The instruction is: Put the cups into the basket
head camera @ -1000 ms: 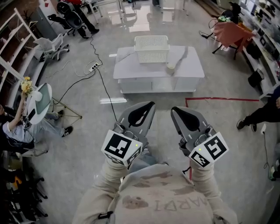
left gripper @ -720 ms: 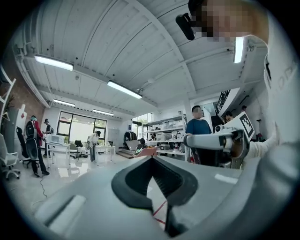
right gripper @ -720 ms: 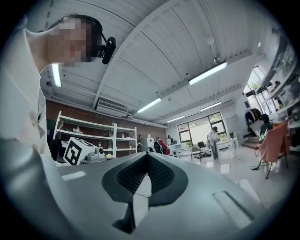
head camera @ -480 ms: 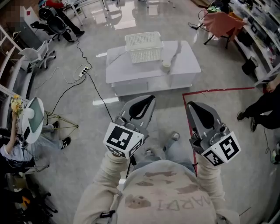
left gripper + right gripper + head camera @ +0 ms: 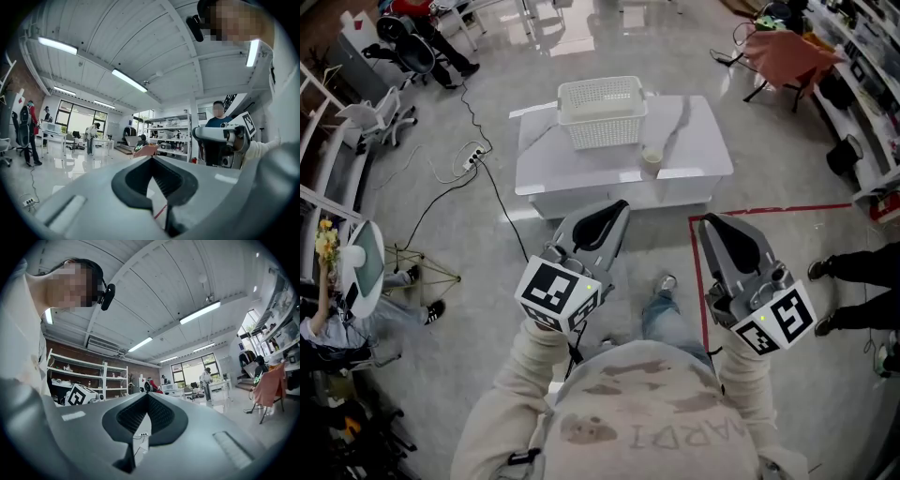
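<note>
Since half a second ago the tabletop [image 5: 698, 131] has come slightly nearer in the head view. Well short of the tabletop, the left gripper [image 5: 617, 208] and right gripper [image 5: 709, 225] each have their jaws pressed together on nothing. One cup [image 5: 652, 157] stands near the tabletop's front edge. The white basket [image 5: 600, 112] sits at the tabletop's back.
</note>
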Demonstrator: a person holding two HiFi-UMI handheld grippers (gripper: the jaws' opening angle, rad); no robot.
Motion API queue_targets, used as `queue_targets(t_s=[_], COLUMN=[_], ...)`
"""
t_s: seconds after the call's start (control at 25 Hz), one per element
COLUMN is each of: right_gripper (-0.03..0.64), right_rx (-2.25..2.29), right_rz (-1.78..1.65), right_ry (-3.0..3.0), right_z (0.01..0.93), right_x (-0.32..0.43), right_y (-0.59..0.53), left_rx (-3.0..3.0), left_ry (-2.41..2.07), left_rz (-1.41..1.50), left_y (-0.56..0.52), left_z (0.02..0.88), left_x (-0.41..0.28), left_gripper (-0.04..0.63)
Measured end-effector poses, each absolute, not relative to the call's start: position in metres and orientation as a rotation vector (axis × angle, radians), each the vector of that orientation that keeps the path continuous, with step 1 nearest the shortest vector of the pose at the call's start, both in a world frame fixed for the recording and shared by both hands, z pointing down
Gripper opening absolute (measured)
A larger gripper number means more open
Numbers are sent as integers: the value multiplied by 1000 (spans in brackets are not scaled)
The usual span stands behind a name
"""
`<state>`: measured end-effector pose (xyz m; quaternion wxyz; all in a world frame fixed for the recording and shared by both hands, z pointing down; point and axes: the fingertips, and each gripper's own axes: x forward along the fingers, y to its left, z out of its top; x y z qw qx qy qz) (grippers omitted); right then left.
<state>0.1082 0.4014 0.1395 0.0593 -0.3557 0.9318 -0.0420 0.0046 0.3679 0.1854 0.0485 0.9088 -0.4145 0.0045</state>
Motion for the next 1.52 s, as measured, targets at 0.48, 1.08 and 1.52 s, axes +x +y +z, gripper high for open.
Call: queue_targets(t_s=[0.48,1.08,1.52], right_gripper=[28,28,28], right_rx=[-891,-929,-1067], right_rz=[-180,-301,-275], right_ry=[2815,2854,2829], right_z=[138,169,177], right_x=[175,166,134], right_y=[254,127,23], left_rx=[2679,2608,2525], left_ry=[-1390,-1207,-984], left_rz=[117,293,549], left_y=[229,96,-1], left_z=[195,277,378], left_x=[62,83,61], left_gripper=[1,33,85])
